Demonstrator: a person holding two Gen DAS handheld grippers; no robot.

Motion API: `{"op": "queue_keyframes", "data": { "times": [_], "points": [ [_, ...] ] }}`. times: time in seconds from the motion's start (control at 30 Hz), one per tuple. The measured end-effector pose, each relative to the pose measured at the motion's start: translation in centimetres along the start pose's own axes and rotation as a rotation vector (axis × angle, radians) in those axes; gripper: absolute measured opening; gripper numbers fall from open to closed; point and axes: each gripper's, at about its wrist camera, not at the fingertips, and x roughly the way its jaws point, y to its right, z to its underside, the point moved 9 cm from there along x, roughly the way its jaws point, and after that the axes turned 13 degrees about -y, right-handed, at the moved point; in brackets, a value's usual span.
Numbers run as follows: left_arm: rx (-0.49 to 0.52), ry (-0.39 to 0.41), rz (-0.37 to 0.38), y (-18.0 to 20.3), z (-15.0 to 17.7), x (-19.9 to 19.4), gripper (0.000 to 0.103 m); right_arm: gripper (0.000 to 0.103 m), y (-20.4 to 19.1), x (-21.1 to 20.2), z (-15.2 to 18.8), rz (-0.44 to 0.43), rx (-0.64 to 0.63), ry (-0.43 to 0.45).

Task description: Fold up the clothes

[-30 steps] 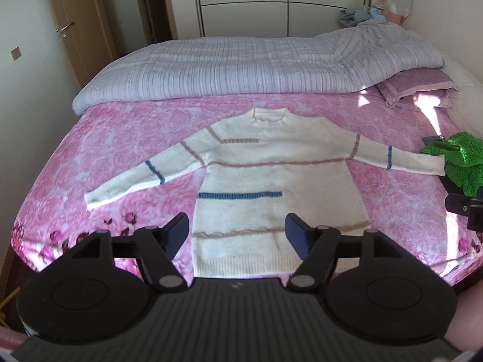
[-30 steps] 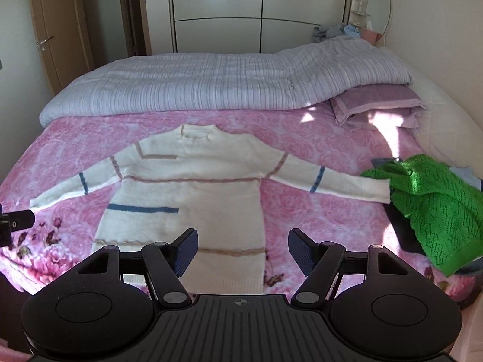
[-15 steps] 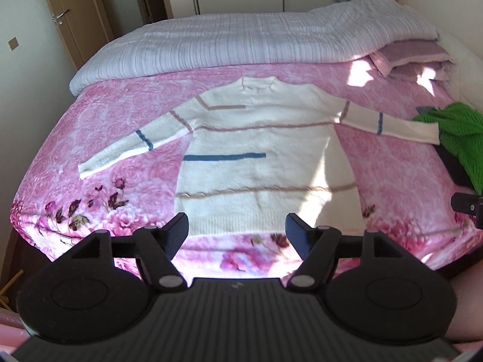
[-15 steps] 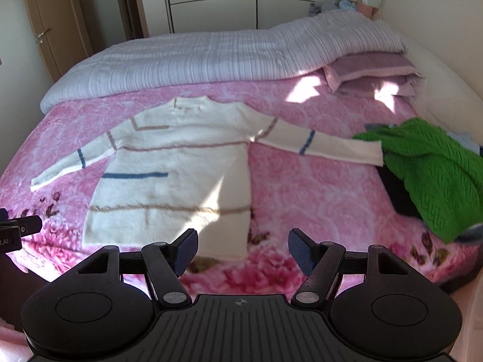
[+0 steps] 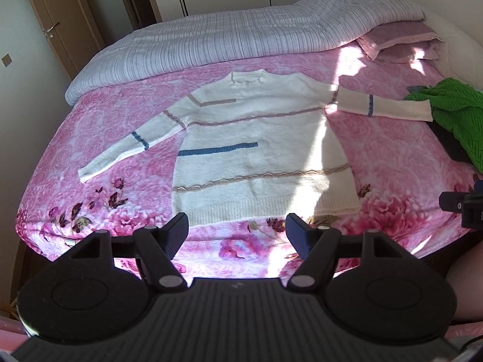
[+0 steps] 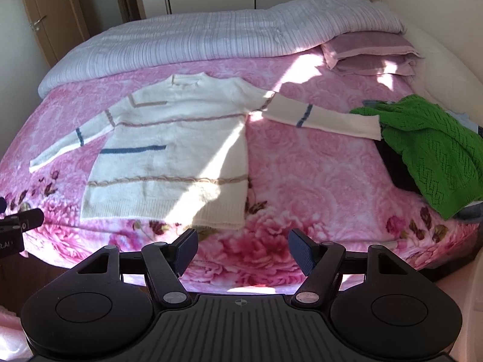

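Observation:
A white sweater (image 5: 256,147) (image 6: 178,157) with blue and tan stripes lies flat on the pink bed, front up, both sleeves spread out to the sides. My left gripper (image 5: 237,232) hovers open over the bed's near edge, just short of the sweater's hem, with nothing between its fingers. My right gripper (image 6: 243,249) is open too, over the pink cover in front of the hem's right corner. Each gripper shows at the edge of the other's view.
A green knit garment (image 6: 434,147) lies on dark clothes at the bed's right, touching the sweater's right cuff. A striped duvet (image 5: 241,36) and pink pillows (image 6: 368,48) fill the far end. Doors and a wardrobe stand behind.
Both grippers have moved in toward the bed and sunk a little, tilting further down; the sweater now sits wholly beyond the fingertips. Both stayed open.

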Motion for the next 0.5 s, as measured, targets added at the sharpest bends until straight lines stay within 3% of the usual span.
{"op": "queue_keyframes", "data": {
  "times": [0.5],
  "points": [
    [0.002, -0.021, 0.002, 0.5, -0.3, 1.2, 0.068, 0.070, -0.1, 1.3, -0.3, 0.024, -0.021, -0.047]
  ]
}}
